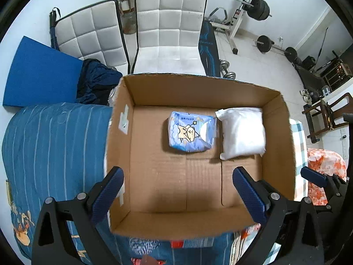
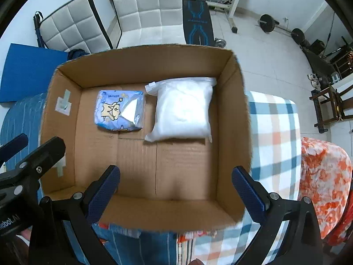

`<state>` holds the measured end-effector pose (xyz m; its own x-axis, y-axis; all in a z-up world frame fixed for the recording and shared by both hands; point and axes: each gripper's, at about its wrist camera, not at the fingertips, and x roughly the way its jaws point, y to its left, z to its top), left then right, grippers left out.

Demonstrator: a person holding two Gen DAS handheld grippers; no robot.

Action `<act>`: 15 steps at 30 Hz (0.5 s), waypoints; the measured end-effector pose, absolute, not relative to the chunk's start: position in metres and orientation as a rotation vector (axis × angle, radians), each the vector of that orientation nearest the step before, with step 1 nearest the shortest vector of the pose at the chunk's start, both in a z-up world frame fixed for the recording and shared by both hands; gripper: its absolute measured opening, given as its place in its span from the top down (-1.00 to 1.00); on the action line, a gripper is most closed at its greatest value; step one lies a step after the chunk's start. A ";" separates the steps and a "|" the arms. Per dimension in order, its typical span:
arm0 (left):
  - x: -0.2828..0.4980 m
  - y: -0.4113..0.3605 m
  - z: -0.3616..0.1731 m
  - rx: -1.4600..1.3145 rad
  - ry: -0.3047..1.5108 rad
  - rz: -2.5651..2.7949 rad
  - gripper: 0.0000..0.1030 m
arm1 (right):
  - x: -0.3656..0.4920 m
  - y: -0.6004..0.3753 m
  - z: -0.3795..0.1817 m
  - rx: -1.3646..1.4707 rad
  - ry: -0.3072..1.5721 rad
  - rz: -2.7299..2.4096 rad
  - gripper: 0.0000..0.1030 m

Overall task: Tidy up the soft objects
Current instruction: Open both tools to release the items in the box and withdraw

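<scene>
A blue printed pack (image 1: 191,132) and a white bag (image 1: 242,133) lie side by side, just touching, at the far end of an open cardboard box (image 1: 123,132) resting on bedding. The left gripper (image 1: 178,190) and right gripper (image 2: 176,187) hover above the box's near part, both spread wide and holding nothing. 2 white padded chairs (image 1: 169,24) stand beyond the box.

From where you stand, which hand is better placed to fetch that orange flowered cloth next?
The right hand-held gripper, probably. The orange flowered cloth lies to the right of the cardboard box, on its side. The left hand-held gripper hovers open farther left.
</scene>
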<state>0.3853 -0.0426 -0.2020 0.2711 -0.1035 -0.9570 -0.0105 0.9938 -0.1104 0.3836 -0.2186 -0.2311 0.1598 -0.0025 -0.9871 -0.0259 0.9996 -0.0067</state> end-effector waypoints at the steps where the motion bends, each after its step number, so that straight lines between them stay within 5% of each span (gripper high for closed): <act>1: 0.382 -0.042 -0.200 -0.102 1.288 -0.064 -0.96 | 0.379 -0.217 -0.224 -0.021 1.399 0.015 -0.99; 15: 0.303 -0.040 -0.124 -0.069 1.140 -0.087 -0.97 | 0.298 -0.219 -0.133 0.018 1.239 0.009 -0.99</act>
